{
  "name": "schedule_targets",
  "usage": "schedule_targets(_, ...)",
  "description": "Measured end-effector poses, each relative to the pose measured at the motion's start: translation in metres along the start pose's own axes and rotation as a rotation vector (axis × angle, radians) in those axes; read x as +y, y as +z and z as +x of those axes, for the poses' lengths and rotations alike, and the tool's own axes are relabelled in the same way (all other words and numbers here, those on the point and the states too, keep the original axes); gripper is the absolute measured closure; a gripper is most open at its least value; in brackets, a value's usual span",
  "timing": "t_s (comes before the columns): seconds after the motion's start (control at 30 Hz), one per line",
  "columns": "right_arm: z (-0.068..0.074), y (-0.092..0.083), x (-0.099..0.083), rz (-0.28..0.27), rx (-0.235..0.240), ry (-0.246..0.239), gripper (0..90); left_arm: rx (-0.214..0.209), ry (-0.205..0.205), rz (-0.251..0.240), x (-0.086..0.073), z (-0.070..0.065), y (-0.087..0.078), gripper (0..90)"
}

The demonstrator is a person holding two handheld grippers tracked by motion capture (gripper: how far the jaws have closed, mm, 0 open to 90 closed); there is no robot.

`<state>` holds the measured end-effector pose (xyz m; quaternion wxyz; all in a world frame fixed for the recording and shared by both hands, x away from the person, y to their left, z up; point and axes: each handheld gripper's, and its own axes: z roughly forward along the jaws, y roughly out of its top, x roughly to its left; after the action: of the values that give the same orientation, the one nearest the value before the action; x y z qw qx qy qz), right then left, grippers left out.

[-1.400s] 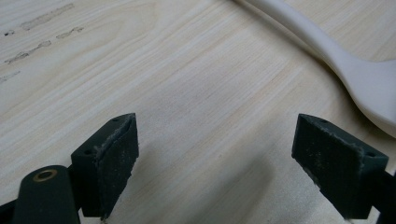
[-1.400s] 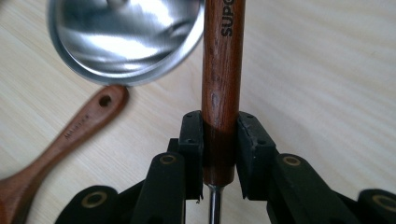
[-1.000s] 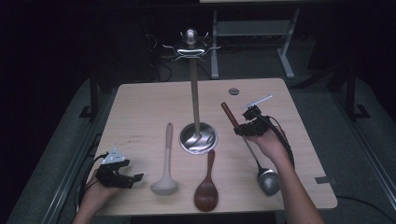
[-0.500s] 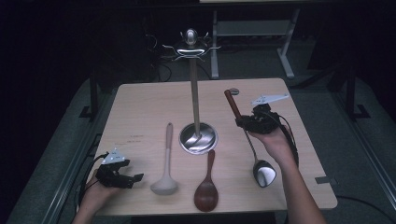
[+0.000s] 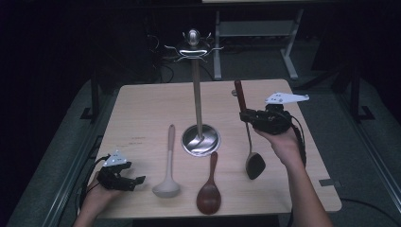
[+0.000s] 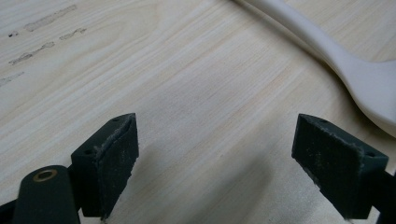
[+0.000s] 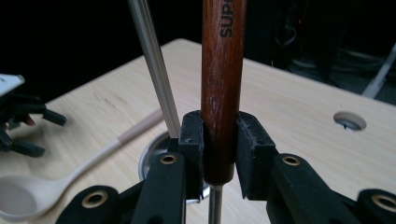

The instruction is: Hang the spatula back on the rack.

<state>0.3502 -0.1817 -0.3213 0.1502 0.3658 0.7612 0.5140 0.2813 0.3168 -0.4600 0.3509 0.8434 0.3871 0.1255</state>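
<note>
The ladle (image 5: 249,137) with the dark wooden handle hangs upright above the right part of the table (image 5: 142,113), its bowl low over the wood, and my right gripper (image 5: 249,117) pinches that handle with both pads pressed on it. Just left of it stands the metal stand (image 5: 198,94), with a brown wooden spoon (image 5: 210,187) and a pale ladle (image 5: 168,165) lying in front. My left gripper (image 5: 135,181) rests spread at the near left corner, nothing between its jaws.

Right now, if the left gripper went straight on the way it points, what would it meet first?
Probably the pale ladle: the left gripper points along the table toward its bowl, fingers open, though depth is unclear.
</note>
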Motion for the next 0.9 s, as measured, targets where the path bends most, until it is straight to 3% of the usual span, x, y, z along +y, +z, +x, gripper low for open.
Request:
schedule_targets(0.33, -0.001, -0.001, 0.015, -0.086, 0.033, -0.007, 73.9, 0.001, -0.005, 0.002, 0.0, 0.0, 0.0, 14.4)
schedule_targets(0.6, 0.008, 0.01, 0.046, -0.136, 0.059, -0.039, 74.0, -0.001, -0.014, 0.002, -0.001, 0.0, 0.0, 14.5)
schedule_targets(0.9, 0.008, 0.016, 0.069, -0.178, 0.07, -0.057, 73.9, -0.003, -0.015, 0.001, -0.001, 0.0, 0.0, 14.4)
